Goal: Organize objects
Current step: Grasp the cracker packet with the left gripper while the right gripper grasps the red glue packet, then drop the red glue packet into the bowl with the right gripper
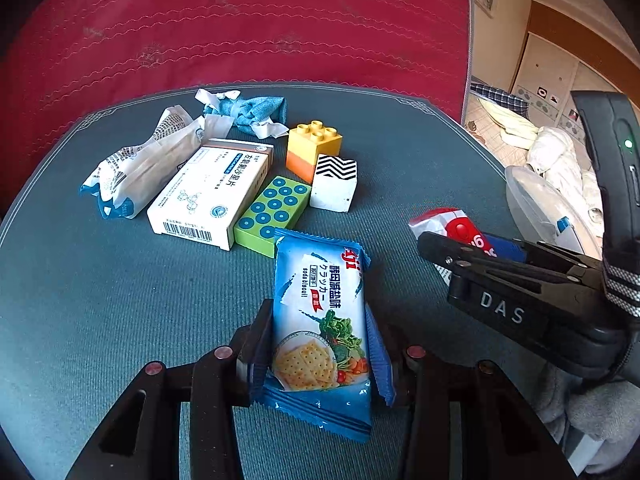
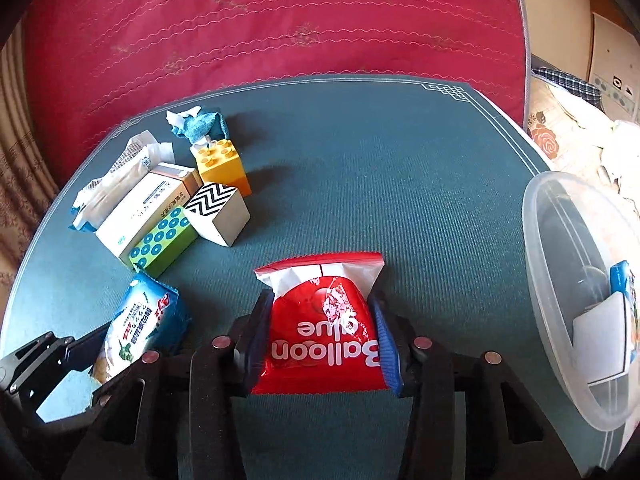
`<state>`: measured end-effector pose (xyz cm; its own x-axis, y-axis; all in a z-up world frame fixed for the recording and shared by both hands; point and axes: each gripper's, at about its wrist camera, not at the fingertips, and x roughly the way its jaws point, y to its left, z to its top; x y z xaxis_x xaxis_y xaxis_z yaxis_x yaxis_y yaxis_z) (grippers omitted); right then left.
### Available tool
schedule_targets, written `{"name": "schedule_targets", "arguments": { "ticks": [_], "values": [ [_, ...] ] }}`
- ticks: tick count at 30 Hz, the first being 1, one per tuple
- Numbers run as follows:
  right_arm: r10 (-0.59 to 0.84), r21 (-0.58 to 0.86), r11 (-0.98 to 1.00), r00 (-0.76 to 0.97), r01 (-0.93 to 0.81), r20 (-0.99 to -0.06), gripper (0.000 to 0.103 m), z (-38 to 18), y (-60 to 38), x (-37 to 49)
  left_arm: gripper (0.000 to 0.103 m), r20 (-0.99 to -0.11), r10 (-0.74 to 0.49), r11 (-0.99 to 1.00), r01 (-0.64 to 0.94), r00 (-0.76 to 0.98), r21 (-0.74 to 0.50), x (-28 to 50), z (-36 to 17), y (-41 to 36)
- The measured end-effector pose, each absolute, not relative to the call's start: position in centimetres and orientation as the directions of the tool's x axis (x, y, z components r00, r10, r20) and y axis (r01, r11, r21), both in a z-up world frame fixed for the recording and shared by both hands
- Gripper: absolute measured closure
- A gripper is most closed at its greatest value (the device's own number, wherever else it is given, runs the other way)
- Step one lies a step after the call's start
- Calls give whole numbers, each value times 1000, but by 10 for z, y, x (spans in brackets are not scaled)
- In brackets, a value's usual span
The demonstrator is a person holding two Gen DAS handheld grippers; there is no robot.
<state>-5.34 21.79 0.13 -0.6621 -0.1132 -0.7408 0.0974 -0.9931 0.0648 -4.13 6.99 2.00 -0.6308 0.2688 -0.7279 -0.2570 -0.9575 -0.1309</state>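
A blue soda-biscuit packet (image 1: pixel 316 280) lies lengthwise between the fingers of my left gripper (image 1: pixel 320 312), whose pads press on its two long sides. It rests low over the teal table mat (image 1: pixel 100 300). My right gripper (image 2: pixel 320 304) is shut on a red "Balloon glue" packet (image 2: pixel 320 332), pinching it at both sides just above the mat. In the right wrist view the left gripper (image 2: pixel 92 344) and the biscuit packet (image 2: pixel 140 320) show at lower left. In the left wrist view the right gripper (image 1: pixel 440 248) covers most of the red packet (image 1: pixel 460 228).
At the mat's far left stand a white medicine box (image 1: pixel 208 192), a green dotted block (image 1: pixel 272 212), a zigzag block (image 1: pixel 334 184), a yellow-orange brick (image 1: pixel 314 144), blue crumpled wrapping (image 1: pixel 248 112) and a white paper wrapper (image 1: pixel 140 168). A clear plastic tub (image 2: pixel 560 220) stands at right, a red quilt (image 1: pixel 240 20) behind.
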Motion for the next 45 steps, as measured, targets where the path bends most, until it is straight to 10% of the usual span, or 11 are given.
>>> {"name": "schedule_targets", "arguments": {
  "ticks": [36, 45],
  "values": [
    [36, 118, -984, -789, -136, -613, 55, 53, 353, -43, 60, -682, 267, -949, -311, -681, -61, -17, 36, 97],
    [64, 167, -968, -826, -187, -560, 41, 64, 389, -25, 60, -688, 274, -944, -326, -672, -57, -18, 36, 107]
  ]
}}
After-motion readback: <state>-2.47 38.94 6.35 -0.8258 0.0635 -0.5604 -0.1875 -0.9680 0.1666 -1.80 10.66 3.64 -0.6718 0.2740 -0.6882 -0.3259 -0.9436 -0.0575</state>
